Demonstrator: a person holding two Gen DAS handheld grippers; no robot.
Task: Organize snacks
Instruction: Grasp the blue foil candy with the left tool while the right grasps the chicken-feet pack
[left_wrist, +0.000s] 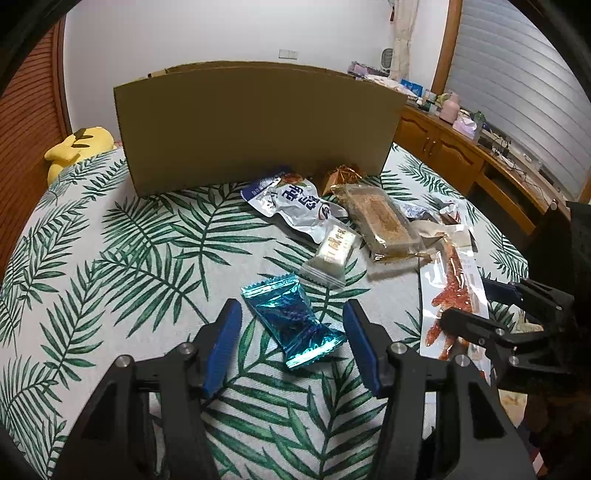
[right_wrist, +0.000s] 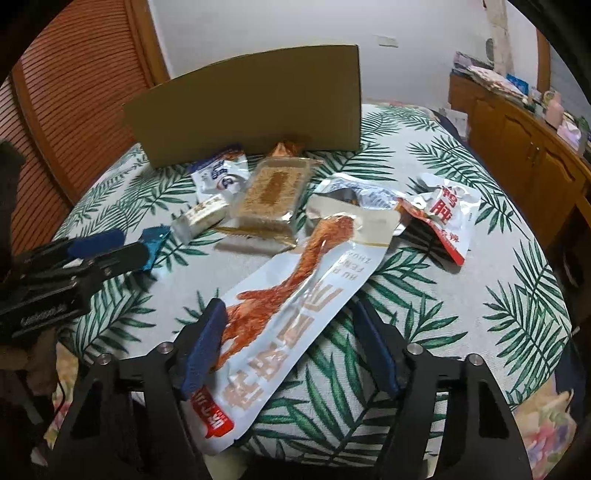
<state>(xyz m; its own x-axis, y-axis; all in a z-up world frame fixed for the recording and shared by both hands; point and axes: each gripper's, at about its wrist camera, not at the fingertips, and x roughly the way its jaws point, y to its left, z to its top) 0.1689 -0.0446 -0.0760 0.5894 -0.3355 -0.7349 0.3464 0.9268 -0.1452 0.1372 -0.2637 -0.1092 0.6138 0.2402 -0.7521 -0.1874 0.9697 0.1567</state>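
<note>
Evidently each gripper straddled its own snack: the left gripper (left_wrist: 291, 343), fingers apart, bracketed the blue candy (left_wrist: 291, 321) on the bed (left_wrist: 110, 258); the right gripper (right_wrist: 288, 347), fingers apart and unclamped, framed the long pouch (right_wrist: 295, 314), likely bound for the box (left_wrist: 255, 125).

Our left gripper (left_wrist: 291, 341) pointed steeply downward, its two blue-padded fingers (left_wrist: 223, 345) standing apart at roughly seven and five o'clock in its own wrist view, with nothing pressed between the pads. In the right wrist view the same gripper (right_wrist: 107, 247) reached in from nine o'clock. Our right gripper (right_wrist: 291, 347) also tilted down, jaws spread, one blue pad (right_wrist: 205, 345) low at seven o'clock and the other at five. From the left wrist camera it (left_wrist: 480, 306) entered from four o'clock.
</note>
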